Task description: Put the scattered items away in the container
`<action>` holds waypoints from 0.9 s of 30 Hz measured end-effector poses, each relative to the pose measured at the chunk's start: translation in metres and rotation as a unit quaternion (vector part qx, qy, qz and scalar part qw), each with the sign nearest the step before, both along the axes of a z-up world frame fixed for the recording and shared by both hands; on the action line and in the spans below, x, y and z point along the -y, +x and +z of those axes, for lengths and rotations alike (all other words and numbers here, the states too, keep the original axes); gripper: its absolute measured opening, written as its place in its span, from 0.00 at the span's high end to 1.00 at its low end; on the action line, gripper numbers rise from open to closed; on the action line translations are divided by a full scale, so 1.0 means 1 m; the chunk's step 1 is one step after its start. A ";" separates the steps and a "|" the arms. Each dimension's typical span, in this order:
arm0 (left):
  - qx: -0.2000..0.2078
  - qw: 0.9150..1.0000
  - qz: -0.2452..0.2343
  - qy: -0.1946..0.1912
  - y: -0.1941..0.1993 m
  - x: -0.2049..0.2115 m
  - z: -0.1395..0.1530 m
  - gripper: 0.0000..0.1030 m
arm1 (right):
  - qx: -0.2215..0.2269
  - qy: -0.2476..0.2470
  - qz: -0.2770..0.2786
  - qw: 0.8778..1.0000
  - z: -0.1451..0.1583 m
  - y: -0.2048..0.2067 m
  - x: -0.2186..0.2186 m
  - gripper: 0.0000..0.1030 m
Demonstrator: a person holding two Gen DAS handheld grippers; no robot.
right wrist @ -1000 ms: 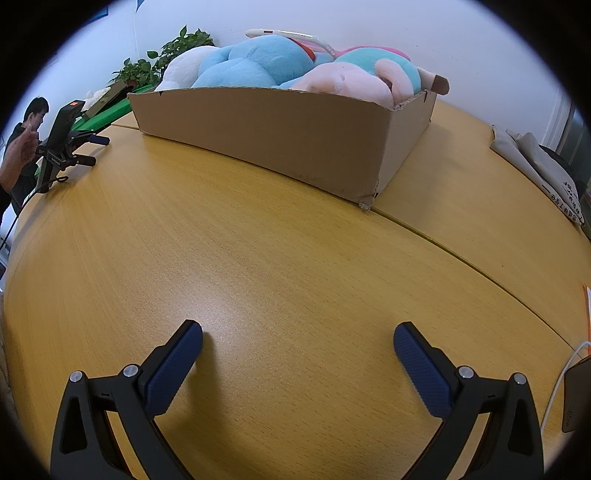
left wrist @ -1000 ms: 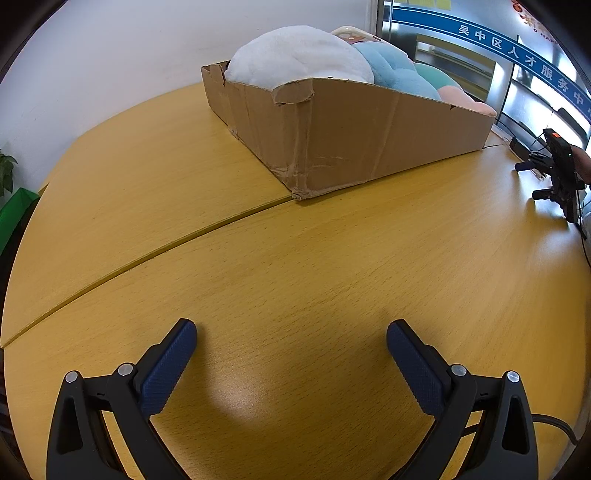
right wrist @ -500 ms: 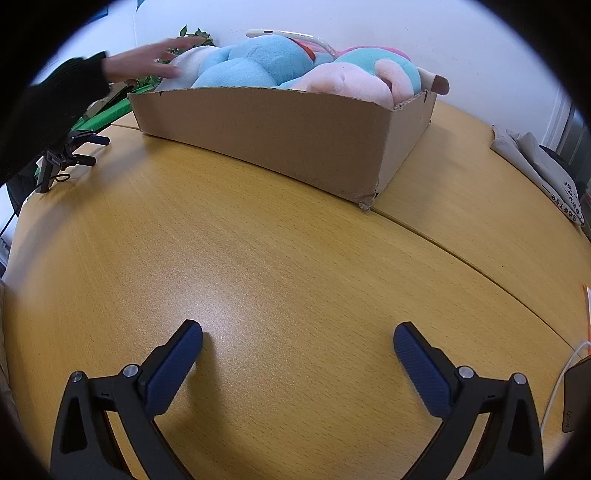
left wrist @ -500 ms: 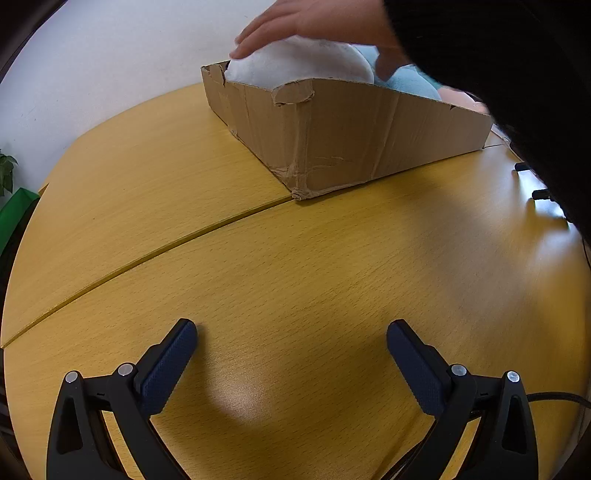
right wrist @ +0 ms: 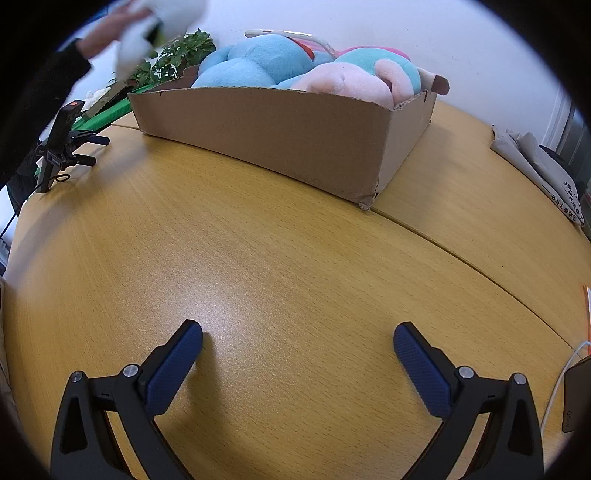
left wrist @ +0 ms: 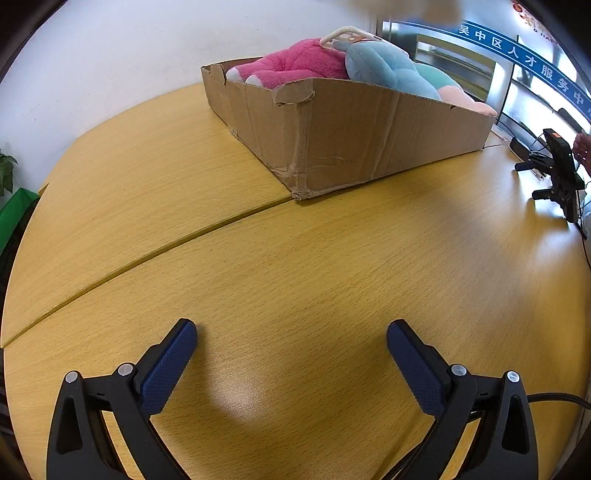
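A cardboard box (left wrist: 354, 136) stands on the wooden table at the far side, also in the right wrist view (right wrist: 280, 136). It holds a pink plush (left wrist: 295, 64), a light blue plush (left wrist: 384, 68) (right wrist: 255, 62) and a pale pink plush (right wrist: 347, 79). A bare hand (right wrist: 107, 33) in a black sleeve holds a white plush (right wrist: 155, 29) in the air left of the box. My left gripper (left wrist: 291, 343) and my right gripper (right wrist: 297, 345) are both open and empty, low over the bare table, well short of the box.
A phone on a small black tripod (left wrist: 557, 173) (right wrist: 61, 142) stands on the table edge. Folded grey cloth (right wrist: 543, 173) lies at the right. A dark device with a white cable (right wrist: 574, 391) sits at the near right. Potted plant (right wrist: 173, 59) is behind the box.
A person's hand reached into the box and lifted the white plush out and up. The pink plush beneath it now shows. Both grippers have stayed still.
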State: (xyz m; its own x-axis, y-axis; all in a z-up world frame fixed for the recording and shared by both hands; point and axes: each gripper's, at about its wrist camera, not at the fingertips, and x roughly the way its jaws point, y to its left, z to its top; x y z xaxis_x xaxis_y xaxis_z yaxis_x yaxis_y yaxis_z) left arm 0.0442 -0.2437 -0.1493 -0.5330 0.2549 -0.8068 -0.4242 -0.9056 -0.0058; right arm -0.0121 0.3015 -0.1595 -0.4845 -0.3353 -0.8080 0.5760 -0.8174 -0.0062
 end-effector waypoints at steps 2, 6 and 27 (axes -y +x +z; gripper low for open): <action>0.000 1.000 0.000 0.000 0.000 -0.001 0.000 0.00 | 0.000 0.000 0.000 1.000 0.000 0.000 0.000 0.00; 0.000 1.000 0.000 0.000 -0.001 -0.001 0.000 0.00 | 0.000 0.000 0.000 1.000 0.000 0.000 0.000 0.00; 0.000 1.000 0.000 0.000 -0.007 -0.004 0.001 0.00 | -0.001 0.000 0.000 1.000 0.000 0.001 0.000 0.00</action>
State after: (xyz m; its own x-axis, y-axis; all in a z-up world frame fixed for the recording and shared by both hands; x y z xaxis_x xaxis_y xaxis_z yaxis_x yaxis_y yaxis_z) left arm 0.0376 -0.2400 -0.1480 -0.5334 0.2550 -0.8065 -0.4248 -0.9053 -0.0052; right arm -0.0113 0.3019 -0.1599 -0.4852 -0.3358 -0.8074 0.5766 -0.8170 -0.0067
